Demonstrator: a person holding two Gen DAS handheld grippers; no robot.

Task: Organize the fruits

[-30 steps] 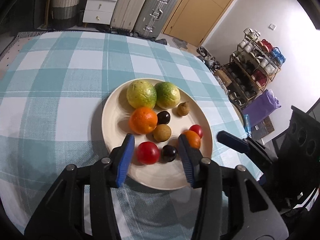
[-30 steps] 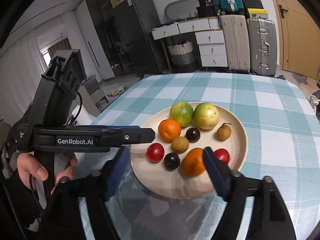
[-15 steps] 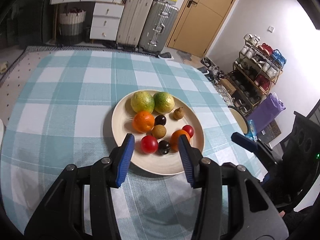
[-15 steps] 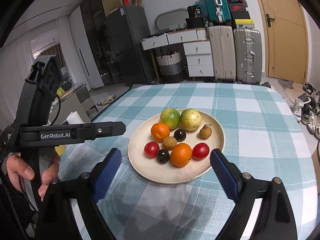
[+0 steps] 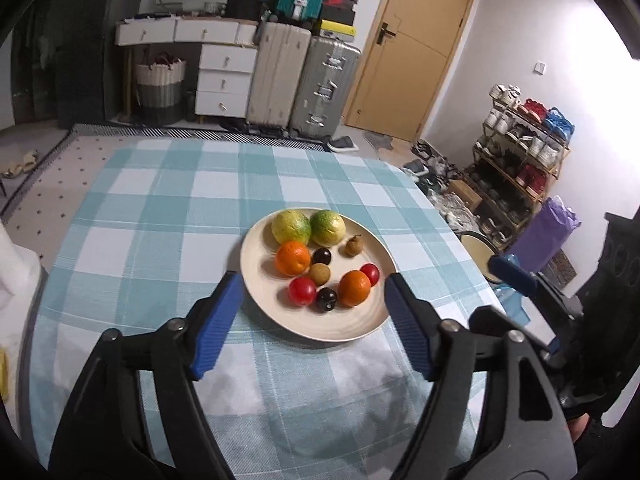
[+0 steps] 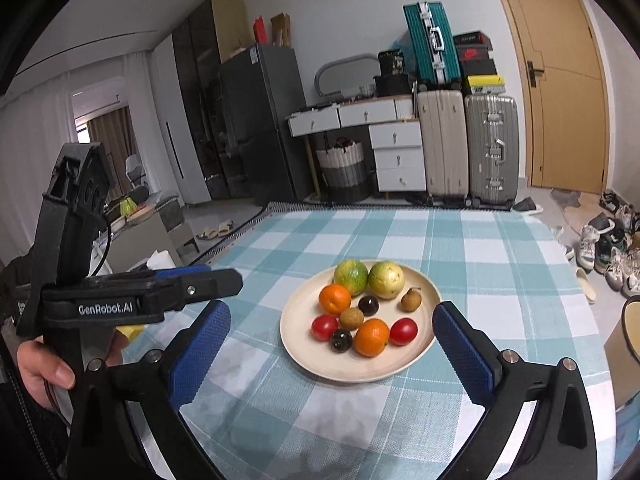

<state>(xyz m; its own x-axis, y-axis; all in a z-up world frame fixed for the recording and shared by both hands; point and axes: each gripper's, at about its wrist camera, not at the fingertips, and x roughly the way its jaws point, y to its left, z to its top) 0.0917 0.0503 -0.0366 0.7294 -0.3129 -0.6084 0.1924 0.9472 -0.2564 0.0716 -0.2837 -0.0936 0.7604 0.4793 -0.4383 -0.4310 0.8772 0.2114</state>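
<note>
A cream plate (image 5: 320, 332) (image 6: 360, 372) sits on the checked tablecloth with several fruits on it. At its far side lie two green-yellow citrus (image 5: 291, 226). Nearer are two oranges (image 5: 354, 288), two red fruits (image 5: 302, 291), two dark plums (image 5: 327, 299) and small brown fruits (image 5: 319, 274). My left gripper (image 5: 312, 278) hangs above and short of the plate's near rim, its jaws opening and holding nothing. My right gripper (image 6: 331, 308) is likewise back from the plate, its jaws opening wide and empty. The left gripper's body (image 6: 192, 280) shows at the left of the right wrist view.
A person's hand (image 6: 44, 372) holds the left gripper's handle. A cream round object (image 5: 476, 248) stands just off the table's right edge. Something white (image 5: 16, 272) lies at the left edge. Suitcases (image 6: 490, 148) and drawers stand beyond the far edge.
Both grippers have drawn back and risen from the plate, and both pairs of jaws have widened. The fruits that lay between the fingers stay on the plate.
</note>
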